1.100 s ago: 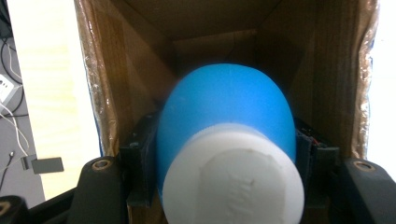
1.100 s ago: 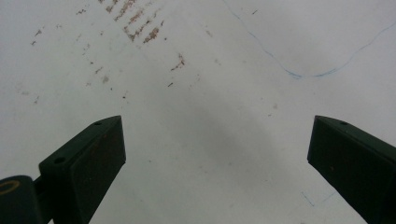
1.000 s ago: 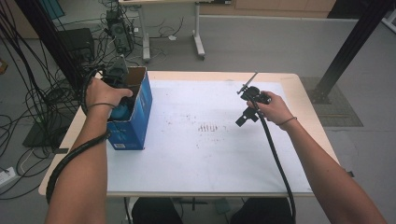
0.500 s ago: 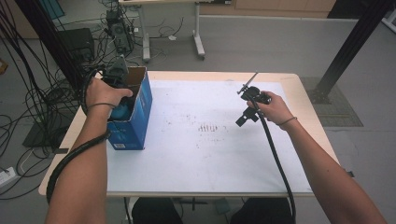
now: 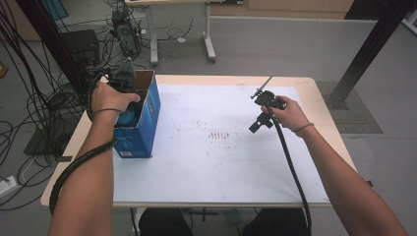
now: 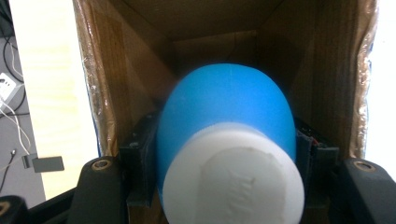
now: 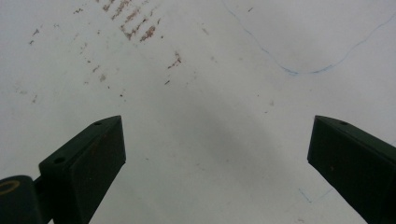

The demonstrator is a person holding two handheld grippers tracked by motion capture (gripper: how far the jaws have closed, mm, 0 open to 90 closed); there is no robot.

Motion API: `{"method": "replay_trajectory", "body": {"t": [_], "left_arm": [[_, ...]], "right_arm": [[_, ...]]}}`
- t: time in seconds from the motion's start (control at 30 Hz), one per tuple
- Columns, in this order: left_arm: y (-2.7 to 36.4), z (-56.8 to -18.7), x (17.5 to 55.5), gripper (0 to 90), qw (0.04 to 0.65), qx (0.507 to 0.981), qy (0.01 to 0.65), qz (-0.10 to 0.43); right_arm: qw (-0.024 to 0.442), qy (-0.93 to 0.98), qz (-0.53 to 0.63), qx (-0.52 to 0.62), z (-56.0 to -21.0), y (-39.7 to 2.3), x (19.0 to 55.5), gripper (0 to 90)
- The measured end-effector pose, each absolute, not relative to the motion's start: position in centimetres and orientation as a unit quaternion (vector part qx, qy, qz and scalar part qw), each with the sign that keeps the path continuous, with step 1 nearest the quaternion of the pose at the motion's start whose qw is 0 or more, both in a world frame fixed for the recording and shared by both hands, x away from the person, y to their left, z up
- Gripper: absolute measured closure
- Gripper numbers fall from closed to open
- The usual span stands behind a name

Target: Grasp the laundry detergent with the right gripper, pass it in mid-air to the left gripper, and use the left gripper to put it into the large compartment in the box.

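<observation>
A blue bottle with a white cap [image 6: 227, 135] is clamped between the two black jaws of my left gripper [image 6: 224, 158], cap end toward the camera, inside an open cardboard box [image 6: 116, 79]. From above, the left gripper [image 5: 129, 98] reaches into the top of that blue-sided box [image 5: 140, 130] at the table's left; a bit of blue bottle [image 5: 129, 118] shows under the hand. My right gripper [image 5: 258, 123] hangs over the white sheet [image 5: 221, 162] right of centre, pointing down. Its jaws [image 7: 215, 154] stand wide apart with nothing between them.
The white sheet [image 7: 210, 70] carries brown smudges [image 5: 221, 133] near its middle and faint blue pen lines [image 7: 299, 70]. The table's wooden edge [image 5: 64, 162] runs left of the box. Cables, a black post and another desk stand on the floor behind.
</observation>
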State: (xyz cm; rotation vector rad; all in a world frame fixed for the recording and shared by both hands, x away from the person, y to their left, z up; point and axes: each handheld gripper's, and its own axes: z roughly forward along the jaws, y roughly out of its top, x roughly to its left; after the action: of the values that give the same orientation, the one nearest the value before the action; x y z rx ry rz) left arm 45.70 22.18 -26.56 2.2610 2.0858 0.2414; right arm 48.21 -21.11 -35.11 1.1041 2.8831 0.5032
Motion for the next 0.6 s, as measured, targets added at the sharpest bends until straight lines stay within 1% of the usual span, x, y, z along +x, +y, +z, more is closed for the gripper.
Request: {"method": "replay_trajectory", "body": {"t": [0.6], "left_arm": [[22.09,-26.56,45.71,37.5,0.026,0.731,0.677,0.078]], "right_arm": [[0.007,0.921,0.162,0.354,-35.01,-21.22,48.19,4.0]]}}
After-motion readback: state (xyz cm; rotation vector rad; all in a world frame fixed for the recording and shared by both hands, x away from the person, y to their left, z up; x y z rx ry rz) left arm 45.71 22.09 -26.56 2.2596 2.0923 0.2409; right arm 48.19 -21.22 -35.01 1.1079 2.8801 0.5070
